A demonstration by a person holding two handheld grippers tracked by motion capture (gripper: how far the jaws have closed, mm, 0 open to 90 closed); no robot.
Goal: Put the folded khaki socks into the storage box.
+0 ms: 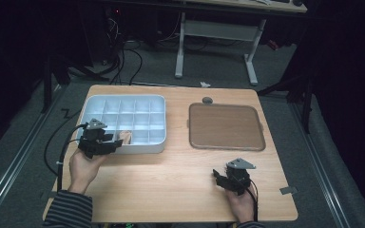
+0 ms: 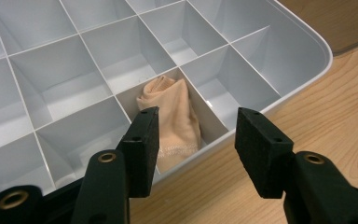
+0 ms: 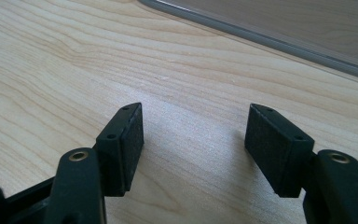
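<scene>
Left gripper point(image 2: 193, 135) lower centre of its view, jaws spread, empty, over organizer point(image 2: 303, 46) near rim; beige cloth point(image 2: 175, 121) in front-row cell. Right gripper point(image 3: 193, 149) jaws spread, empty, above table point(image 3: 74, 70); tray point(image 1: 226, 127) centre-right in high view.

- The left gripper point(image 1: 105, 140) is held by the left hand point(image 1: 84, 166), its jaws spread apart and nothing gripped.
- The right gripper point(image 1: 223, 176) is held low by the right hand point(image 1: 240, 205), jaws parted; contact with the surface cannot be judged.
</scene>
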